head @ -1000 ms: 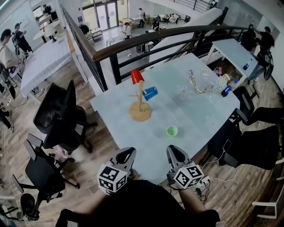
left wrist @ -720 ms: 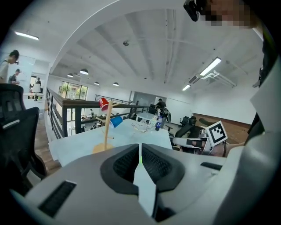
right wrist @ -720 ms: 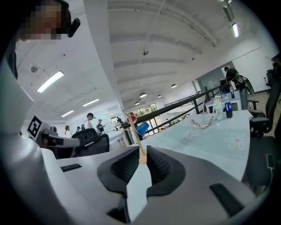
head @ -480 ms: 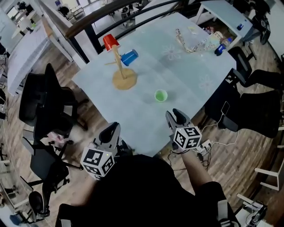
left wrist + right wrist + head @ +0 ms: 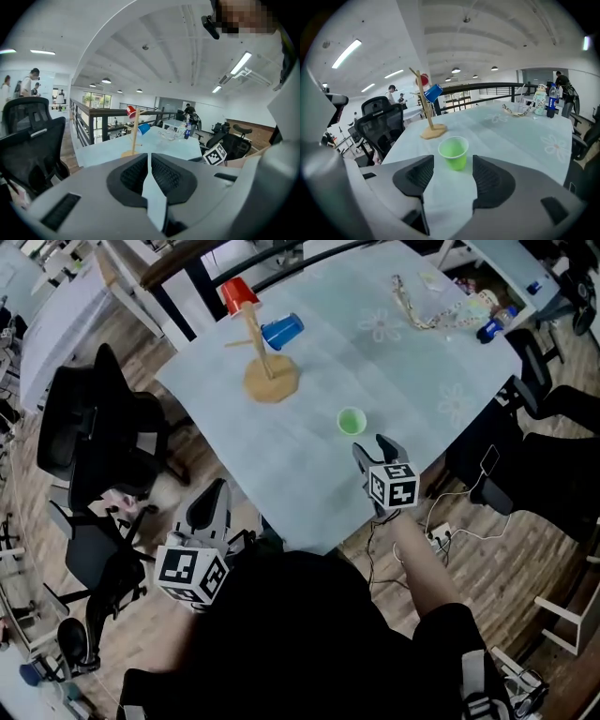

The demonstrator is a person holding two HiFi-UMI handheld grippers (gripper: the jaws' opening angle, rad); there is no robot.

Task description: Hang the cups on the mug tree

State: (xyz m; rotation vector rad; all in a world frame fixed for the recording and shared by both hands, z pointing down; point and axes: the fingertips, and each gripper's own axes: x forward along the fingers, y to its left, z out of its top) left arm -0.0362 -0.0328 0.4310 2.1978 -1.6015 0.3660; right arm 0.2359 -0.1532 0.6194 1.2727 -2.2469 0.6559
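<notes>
**Green cup upright on the counter, right claw spread wide just short of it**

The green cup [image 5: 352, 421] is a small, bright, plain plastic one, standing mouth up near the near right edge of the pale blue, flower-printed counter [image 5: 309, 474]. The right claw [image 5: 374, 450] points at it from the near side. Its jaws have just been opening and stand wide, with the cup just ahead of the gap and untouched by either pad.

Farther off and to the left stands the wooden mug tree [image 5: 266, 362] on its round base, with a red cup [image 5: 237, 294] upside down on its top and a blue cup [image 5: 282, 331] on a right-hand peg.

The left claw [image 5: 212, 495] is closed with nothing in it, off the counter's near left corner, beside black office chairs [image 5: 94, 442]. A bottle [image 5: 489, 331] and a chain [image 5: 427, 310] lie at the far right.
</notes>
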